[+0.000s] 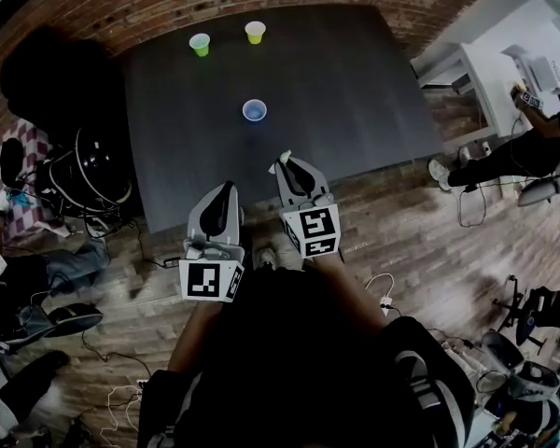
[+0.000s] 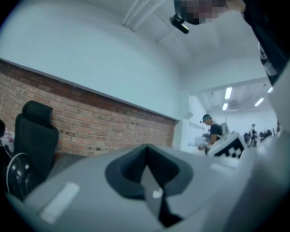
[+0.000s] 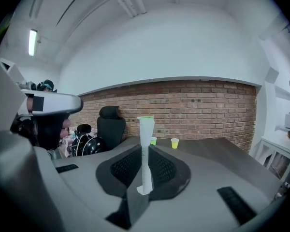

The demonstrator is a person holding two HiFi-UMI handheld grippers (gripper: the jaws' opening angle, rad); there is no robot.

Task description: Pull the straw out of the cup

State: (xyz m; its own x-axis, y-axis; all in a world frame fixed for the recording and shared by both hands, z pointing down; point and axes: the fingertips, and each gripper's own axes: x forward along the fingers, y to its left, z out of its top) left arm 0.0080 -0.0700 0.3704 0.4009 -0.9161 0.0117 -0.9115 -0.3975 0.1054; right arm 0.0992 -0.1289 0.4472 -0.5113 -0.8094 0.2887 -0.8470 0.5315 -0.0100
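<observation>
A blue cup (image 1: 254,110) stands alone in the middle of the dark table (image 1: 355,82), with no straw showing in it. My right gripper (image 1: 283,162) hovers over the table's front edge, just short of that cup, and is shut on a white paper-wrapped straw (image 3: 145,149) with a green tip. The straw stands upright between the closed jaws of the right gripper (image 3: 145,166). My left gripper (image 1: 229,189) hangs in front of the table edge, left of the right one. In its own view the left gripper (image 2: 147,168) is shut with nothing held.
A green cup (image 1: 200,44) and a yellow cup (image 1: 255,32) stand at the table's far edge, near the brick wall (image 3: 203,110). A black office chair (image 3: 109,124) and cables sit to the left. A person (image 1: 513,152) and a white desk are at the right.
</observation>
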